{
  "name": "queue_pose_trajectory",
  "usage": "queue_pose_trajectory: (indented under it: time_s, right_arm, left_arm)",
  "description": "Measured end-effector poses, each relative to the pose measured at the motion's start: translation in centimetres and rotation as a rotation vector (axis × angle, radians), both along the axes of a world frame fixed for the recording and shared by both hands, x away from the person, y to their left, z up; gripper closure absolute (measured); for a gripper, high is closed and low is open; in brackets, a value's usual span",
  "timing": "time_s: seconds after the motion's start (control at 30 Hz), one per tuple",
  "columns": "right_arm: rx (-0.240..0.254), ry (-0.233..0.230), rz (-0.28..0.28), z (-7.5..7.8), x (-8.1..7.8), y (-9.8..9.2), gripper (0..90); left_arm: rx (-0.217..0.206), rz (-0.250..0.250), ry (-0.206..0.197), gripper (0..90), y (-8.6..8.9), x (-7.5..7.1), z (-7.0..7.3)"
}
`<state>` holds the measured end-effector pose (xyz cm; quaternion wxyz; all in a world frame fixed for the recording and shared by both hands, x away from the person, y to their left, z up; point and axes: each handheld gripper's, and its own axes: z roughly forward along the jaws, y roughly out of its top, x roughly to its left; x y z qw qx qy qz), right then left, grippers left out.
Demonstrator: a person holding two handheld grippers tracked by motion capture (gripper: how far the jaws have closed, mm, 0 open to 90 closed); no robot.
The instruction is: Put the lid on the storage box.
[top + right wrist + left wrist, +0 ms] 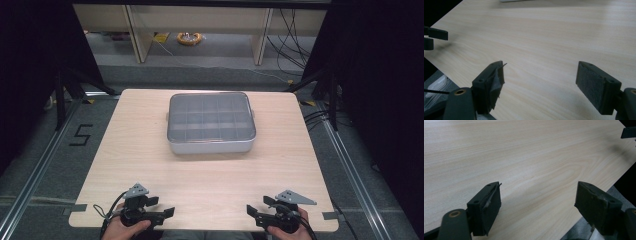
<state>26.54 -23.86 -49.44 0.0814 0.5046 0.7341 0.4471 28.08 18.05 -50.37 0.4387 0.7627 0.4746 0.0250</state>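
High view: both grippers—left gripper, right gripper—gape wide, empty, over pale woodgrain table.

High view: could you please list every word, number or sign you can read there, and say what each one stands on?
"5": black tape strips on the grey floor, left of the wooden table.
The lidded compartment box on the table bears no readable label.
The yellow object on the floor beyond the table is too small to show any text.
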Motion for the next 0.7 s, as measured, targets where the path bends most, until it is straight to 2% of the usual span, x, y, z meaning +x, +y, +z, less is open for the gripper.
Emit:
queue_pose_trajectory:
  time_s: [0.07,0.1,0.13,0.17,0.2,0.27,0.37,0.4,0.43,0.53,0.57,0.6,0.7]
  right_arm:
    - [-0.003,-0.001,0.003,-0.11,-0.03,-0.12,23.4]
    - [-0.002,0.004,-0.013,-0.14,-0.22,-0.01,23.2]
    - [-0.001,0.010,0.005,-0.22,-0.27,-0.15,23.1]
    - [0.012,0.039,-0.020,-0.13,-0.58,0.09,22.9]
    - [0.012,0.039,-0.020,-0.13,-0.58,0.09,22.9]
    - [-0.030,0.003,0.006,-0.30,-0.49,-0.19,22.7]
    - [-0.022,-0.006,0.011,-0.45,-0.46,-0.16,22.5]
    - [-0.011,0.007,-0.002,-0.43,-0.60,-0.02,22.4]
    - [-0.030,-0.012,0.007,-0.43,-0.52,-0.18,22.4]
    - [-0.033,-0.007,0.007,-0.42,-0.54,-0.19,22.3]
    - [-0.031,-0.006,0.007,-0.44,-0.53,-0.19,22.2]
    - [-0.023,0.015,0.002,-0.53,-0.49,-0.06,22.2]
    - [-0.022,0.026,0.006,-0.48,-0.53,-0.05,22.2]
  left_arm:
    - [0.004,-0.004,0.001,20.2,-0.08,-0.12,-0.01]
    - [0.014,-0.013,0.002,20.2,-0.02,-0.14,0.01]
    - [0.011,-0.011,0.002,20.3,-0.06,-0.16,-0.03]
    - [0.006,-0.008,0.005,20.3,-0.13,-0.19,-0.06]
    - [0.009,-0.007,0.005,20.3,-0.15,-0.20,-0.07]
    - [0.009,-0.009,0.006,20.3,-0.17,-0.20,-0.09]
    - [0.011,-0.007,0.008,20.4,-0.17,-0.19,-0.12]
    - [0.011,-0.005,0.010,20.4,-0.17,-0.18,-0.13]
    - [0.009,-0.005,0.012,20.4,-0.17,-0.17,-0.14]
    - [0.019,-0.012,0.013,20.4,-0.05,-0.12,-0.13]
    - [0.010,-0.003,0.012,20.4,-0.15,-0.14,-0.16]
    - [0.011,-0.003,0.012,20.5,-0.15,-0.15,-0.15]
    - [0.010,-0.003,0.012,20.5,-0.17,-0.13,-0.16]
